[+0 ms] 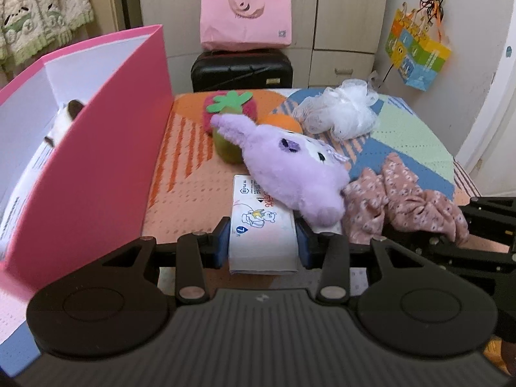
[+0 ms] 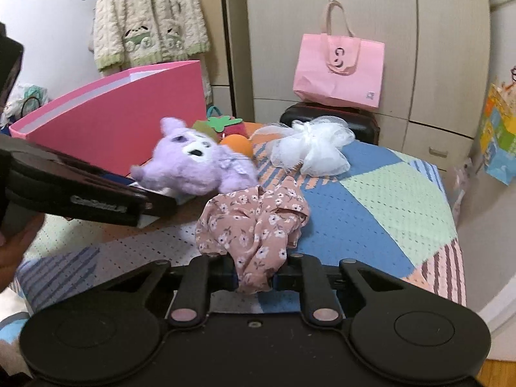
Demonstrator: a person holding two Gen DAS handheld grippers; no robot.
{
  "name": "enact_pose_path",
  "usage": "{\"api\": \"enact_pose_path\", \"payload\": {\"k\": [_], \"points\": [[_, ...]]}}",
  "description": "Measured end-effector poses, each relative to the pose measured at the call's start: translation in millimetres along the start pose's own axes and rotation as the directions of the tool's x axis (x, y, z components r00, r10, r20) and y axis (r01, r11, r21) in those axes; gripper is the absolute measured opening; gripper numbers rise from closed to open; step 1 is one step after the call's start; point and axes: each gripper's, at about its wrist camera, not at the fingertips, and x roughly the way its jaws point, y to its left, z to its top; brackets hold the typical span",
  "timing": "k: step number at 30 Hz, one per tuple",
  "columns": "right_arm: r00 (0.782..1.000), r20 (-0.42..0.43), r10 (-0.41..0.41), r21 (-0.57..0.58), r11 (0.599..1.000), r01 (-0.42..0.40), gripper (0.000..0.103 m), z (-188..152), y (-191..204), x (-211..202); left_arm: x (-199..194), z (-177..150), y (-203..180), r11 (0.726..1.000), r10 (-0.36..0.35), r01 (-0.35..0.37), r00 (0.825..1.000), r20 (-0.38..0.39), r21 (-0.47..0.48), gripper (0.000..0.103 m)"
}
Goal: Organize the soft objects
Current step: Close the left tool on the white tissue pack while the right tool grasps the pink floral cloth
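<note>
My left gripper is shut on a white tissue pack lying on the bed. A purple plush toy rests on the pack's far end; it also shows in the right wrist view. My right gripper is shut on a pink floral cloth, which shows at right in the left wrist view. A white mesh pouf lies further back, as do a strawberry plush and an orange ball. An open pink box stands at left with a plush inside.
The patchwork bedspread covers the bed. A black suitcase with a pink tote bag stands behind the bed, before a wardrobe. A colourful bag hangs on the right wall. A knitted cardigan hangs at left.
</note>
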Motion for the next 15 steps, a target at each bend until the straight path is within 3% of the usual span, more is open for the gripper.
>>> {"api": "enact_pose_path", "payload": {"k": [10, 15], "points": [[0.999, 0.008, -0.033, 0.0, 0.999, 0.033, 0.02, -6.8, 6.2, -22.8, -29.5, -7.5, 9.3, 0.994, -0.107, 0.108, 0.992, -0.06, 0.022, 0.04], [0.999, 0.017, -0.036, 0.008, 0.999, 0.036, 0.02, -8.6, 11.9, -36.3, -42.1, -16.1, 14.8, 0.991, -0.121, 0.125, 0.989, -0.082, 0.051, 0.04]]}}
